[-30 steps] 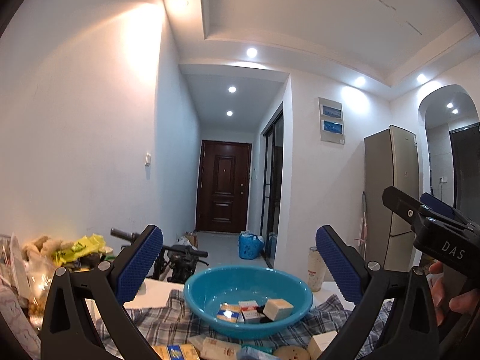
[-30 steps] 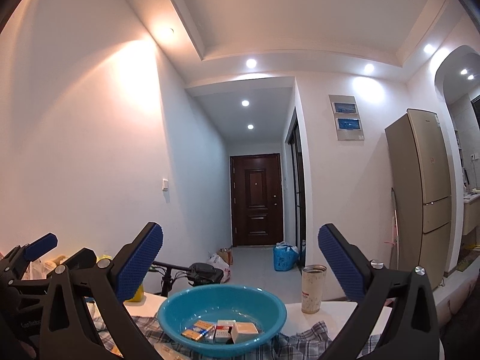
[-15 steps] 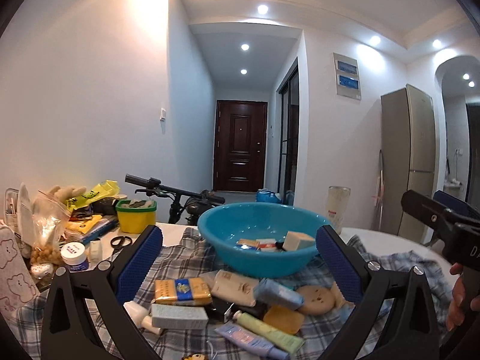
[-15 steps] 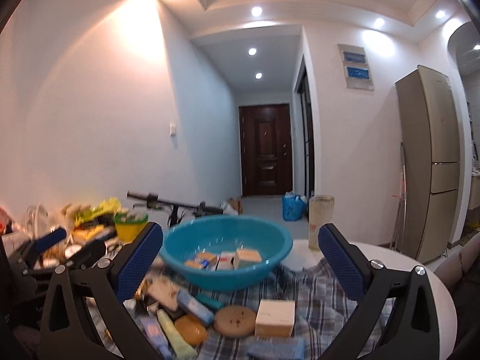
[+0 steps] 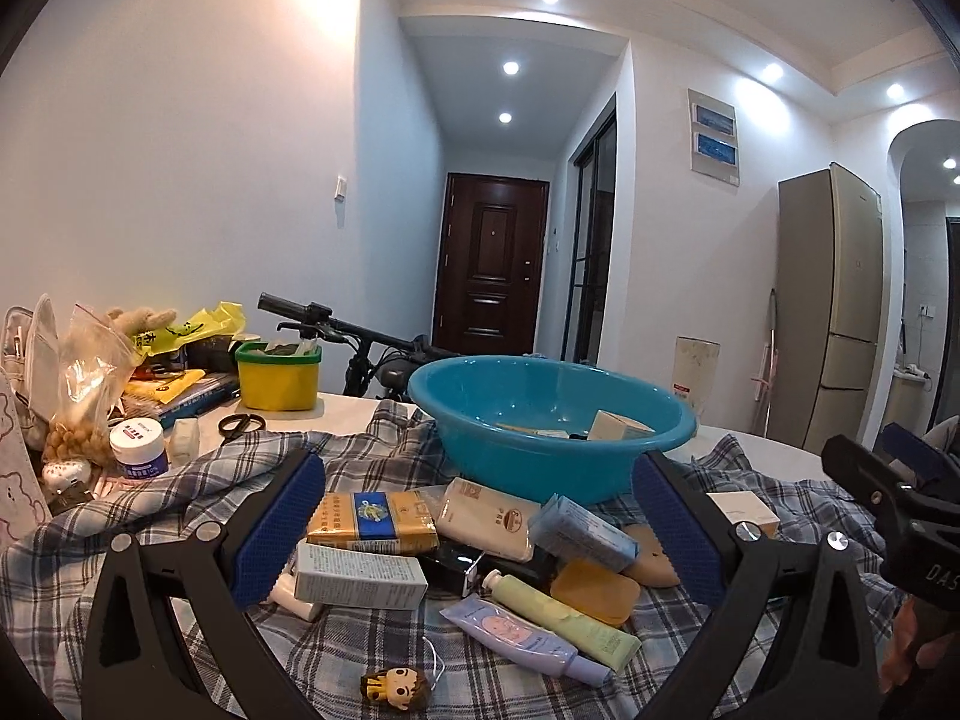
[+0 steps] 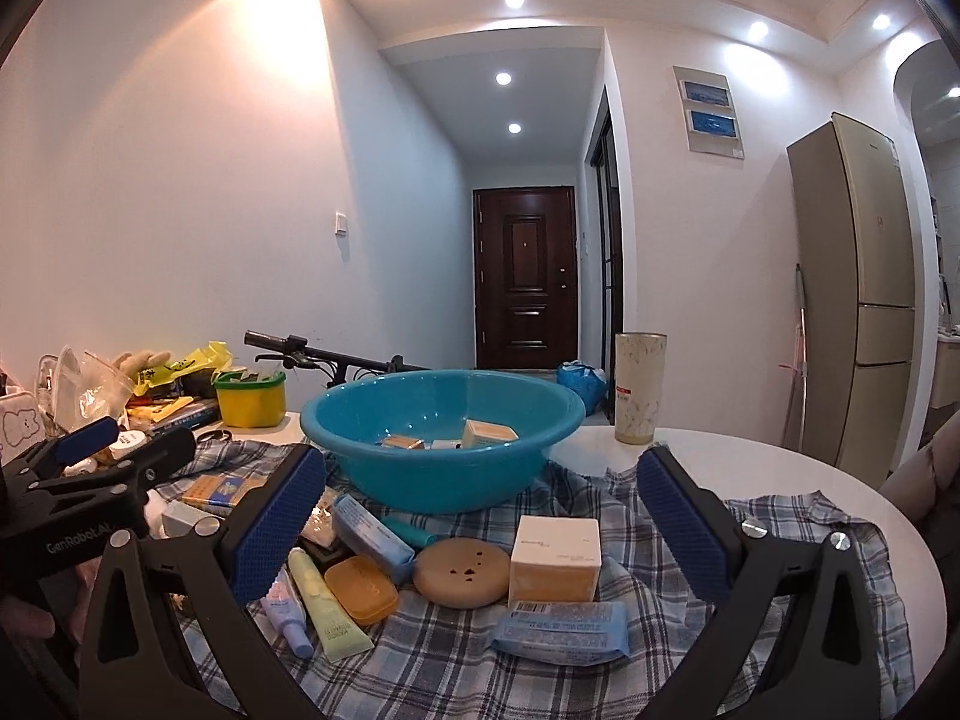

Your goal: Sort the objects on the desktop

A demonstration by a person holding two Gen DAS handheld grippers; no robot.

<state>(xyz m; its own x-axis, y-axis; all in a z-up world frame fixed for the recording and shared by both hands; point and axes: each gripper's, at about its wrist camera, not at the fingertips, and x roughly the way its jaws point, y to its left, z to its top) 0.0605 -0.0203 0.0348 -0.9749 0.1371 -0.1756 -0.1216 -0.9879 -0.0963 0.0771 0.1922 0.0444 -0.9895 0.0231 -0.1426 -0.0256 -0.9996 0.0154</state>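
I see a round white table (image 6: 780, 480) draped with a blue-and-grey checked cloth (image 6: 600, 678), in a white-walled room with a dark brown door (image 6: 525, 276) down the hall and one tall beige fridge (image 6: 864, 294) at right.

My left gripper (image 5: 477, 525) and right gripper (image 6: 480, 525) both hover over the cloth with fingers spread wide, pinching nothing.

One turquoise plastic basin (image 6: 441, 438) stands on the cloth; I count at least three small boxes inside, the rest hidden by its rim. In front lie the loose items: one white-and-orange square box (image 6: 555, 558), one round tan disc (image 6: 462, 570), one orange soap-shaped bar (image 6: 360, 591), one pale green tube (image 6: 324, 606), one lilac tube (image 5: 519, 636), one light blue packet (image 6: 561, 630).

One yellow tub with a green rim (image 5: 279, 375) and one pair of black scissors (image 5: 240, 423) sit far left. The clutter beyond them is too jumbled to count.
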